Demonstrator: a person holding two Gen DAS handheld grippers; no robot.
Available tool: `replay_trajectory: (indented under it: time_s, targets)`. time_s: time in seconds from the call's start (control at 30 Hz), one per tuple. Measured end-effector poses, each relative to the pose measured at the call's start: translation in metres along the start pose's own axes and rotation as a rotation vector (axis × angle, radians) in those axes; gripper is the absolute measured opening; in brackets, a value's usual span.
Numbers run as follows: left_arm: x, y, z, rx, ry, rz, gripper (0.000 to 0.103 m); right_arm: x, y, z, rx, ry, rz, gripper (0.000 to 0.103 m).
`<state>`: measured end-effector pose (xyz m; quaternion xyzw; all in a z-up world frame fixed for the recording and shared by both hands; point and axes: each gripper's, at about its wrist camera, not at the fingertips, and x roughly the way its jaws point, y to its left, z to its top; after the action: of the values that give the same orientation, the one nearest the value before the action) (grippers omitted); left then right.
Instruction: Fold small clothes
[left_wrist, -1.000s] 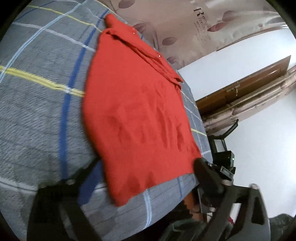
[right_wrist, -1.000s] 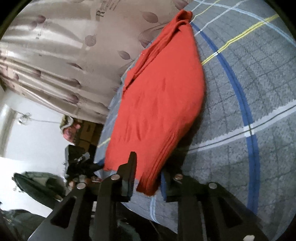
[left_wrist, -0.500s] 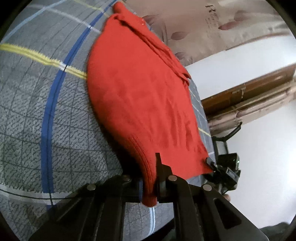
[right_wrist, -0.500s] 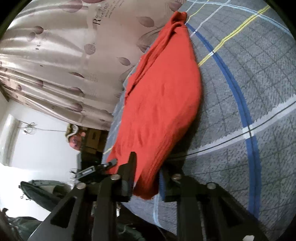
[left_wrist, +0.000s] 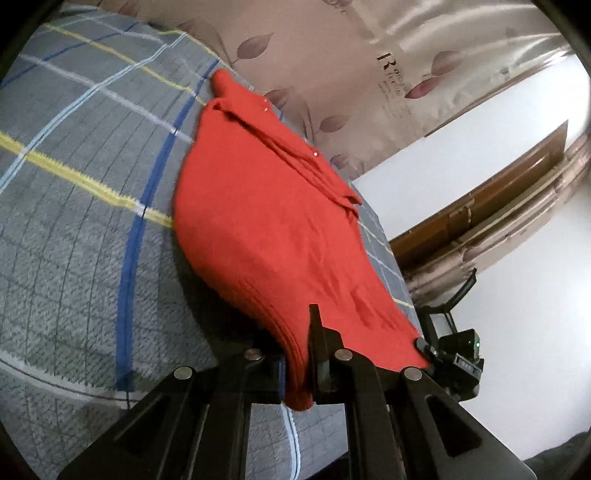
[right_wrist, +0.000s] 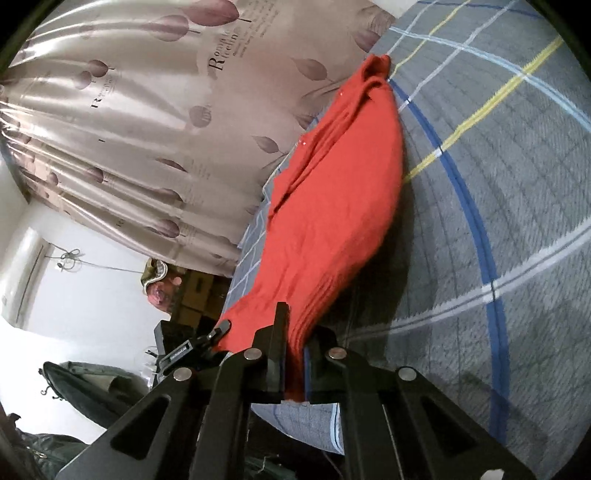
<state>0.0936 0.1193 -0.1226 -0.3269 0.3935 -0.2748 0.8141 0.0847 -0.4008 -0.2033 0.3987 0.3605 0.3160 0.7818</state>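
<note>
A small red knit top (left_wrist: 273, 229) lies lengthwise on a grey plaid bedspread (left_wrist: 74, 229), collar end far away by the curtain. My left gripper (left_wrist: 297, 354) is shut on one near corner of its ribbed hem. My right gripper (right_wrist: 295, 350) is shut on the other near hem corner of the red top (right_wrist: 332, 221), which rises off the bedspread (right_wrist: 498, 221) at this end. Each view shows the other gripper pinching the far hem corner: the right one (left_wrist: 424, 347) in the left wrist view, the left one (right_wrist: 221, 328) in the right wrist view.
A shiny beige curtain (right_wrist: 147, 110) with leaf prints hangs behind the bed. A white wall and wooden door frame (left_wrist: 480, 206) stand to one side. Stacked boxes (right_wrist: 195, 299) and dark bags (right_wrist: 92, 387) sit beyond the bed's near edge.
The left gripper, open and short of the hem a second ago, has closed on the hem corner. The right gripper's jaws have shut on their corner. The near end of the top has lifted.
</note>
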Motion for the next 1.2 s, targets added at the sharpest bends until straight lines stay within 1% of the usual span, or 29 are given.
replay_trajectory:
  time_s: [0.1,0.17,0.3,0.4,0.53,0.67,0.87,0.97,1.1,1.2]
  targets:
    - [0.001,0.001,-0.002,0.0,0.004,0.013,0.009,0.005,-0.004,-0.005,0.012,0.01,-0.006,0.006]
    - [-0.002,0.002,-0.002,-0.006,-0.007,0.012,0.009,0.006,-0.004,-0.004,0.018,0.009,-0.003,0.006]
    - [-0.013,-0.005,-0.003,0.024,-0.05,0.015,0.009,0.0,0.008,-0.002,-0.012,-0.011,0.016,0.006]
    - [-0.015,-0.009,-0.002,0.034,-0.061,0.007,0.009,-0.003,0.017,0.0,-0.029,-0.023,0.028,0.006]
    - [-0.017,-0.014,-0.004,0.065,-0.059,0.007,0.009,-0.004,0.025,-0.001,-0.039,-0.021,0.044,0.006]
    - [-0.016,-0.019,-0.009,0.102,-0.049,0.029,0.009,-0.003,0.028,-0.002,-0.052,-0.01,0.052,0.006]
    - [-0.017,-0.014,-0.006,0.084,-0.06,0.03,0.009,-0.004,0.026,0.001,-0.045,-0.012,0.047,0.006]
    - [-0.016,-0.015,-0.003,0.095,-0.053,0.053,0.009,-0.005,0.026,0.002,-0.063,-0.008,0.021,0.006]
    - [-0.013,-0.015,-0.003,0.109,-0.036,0.091,0.009,0.003,0.025,0.0,-0.099,0.026,-0.054,0.006]
    - [-0.007,-0.014,-0.004,0.128,-0.021,0.136,0.009,0.007,0.019,0.001,-0.085,0.049,-0.069,0.01]
